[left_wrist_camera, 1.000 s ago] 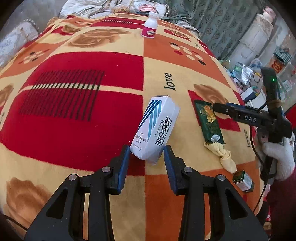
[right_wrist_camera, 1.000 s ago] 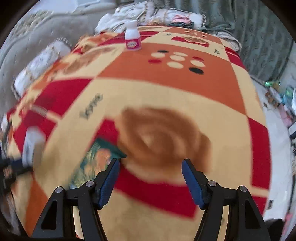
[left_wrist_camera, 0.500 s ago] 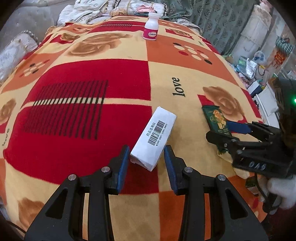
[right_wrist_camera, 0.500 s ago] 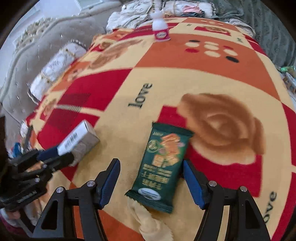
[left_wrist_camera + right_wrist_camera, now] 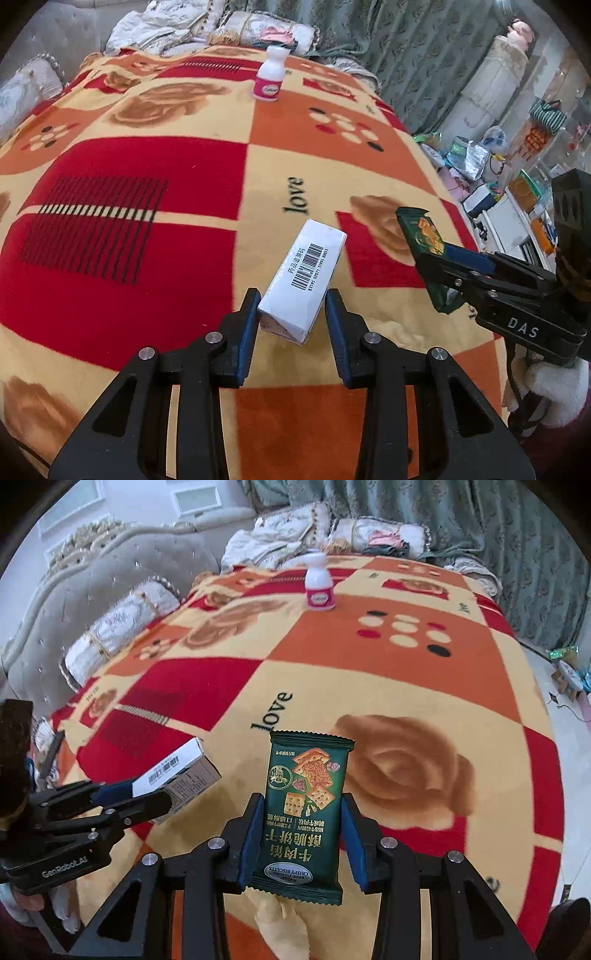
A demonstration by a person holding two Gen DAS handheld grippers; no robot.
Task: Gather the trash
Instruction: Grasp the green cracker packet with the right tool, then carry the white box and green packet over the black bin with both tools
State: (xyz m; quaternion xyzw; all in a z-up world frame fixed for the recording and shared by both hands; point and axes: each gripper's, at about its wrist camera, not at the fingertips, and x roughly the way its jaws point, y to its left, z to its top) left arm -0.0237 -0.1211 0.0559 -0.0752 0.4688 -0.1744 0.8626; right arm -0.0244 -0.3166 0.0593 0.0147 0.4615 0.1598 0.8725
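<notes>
1. The left gripper [image 5: 290, 321] is clamped on a white carton [image 5: 303, 286], its blue pads pressed against the near end of the box. The carton sticks forward over the blanket with a barcode face up.
2. The right gripper [image 5: 301, 836] has just been closing, and its pads now squeeze the sides of a green biscuit packet [image 5: 306, 812], which stands upright between them with its printed front toward the camera.
3. In the left wrist view the right gripper [image 5: 437, 266] comes in from the right edge with the green biscuit packet [image 5: 421, 236] pinched in it. A white-gloved hand [image 5: 554, 387] holds the tool from below.
4. In the right wrist view the left gripper [image 5: 147, 794] shows at the left edge with the white carton [image 5: 177, 773] in its grip, well to the side of the packet.
5. Just under the packet a crumpled yellowish thing [image 5: 280, 923] lies on the blanket; it might be a tissue or a cloth, the view is too poor to say.
6. Both pieces of trash are over a patchwork blanket [image 5: 147, 192] of red, orange and cream squares, with brown roses and the word "love" woven in.
7. A small white bottle [image 5: 269, 79] with a pink label stands upright at the far side of the blanket, well apart from both grippers.
8. Beyond it lie pale cushions [image 5: 122, 627] against a grey tufted headboard [image 5: 74, 590], and green curtains [image 5: 406, 55] hang behind.
</notes>
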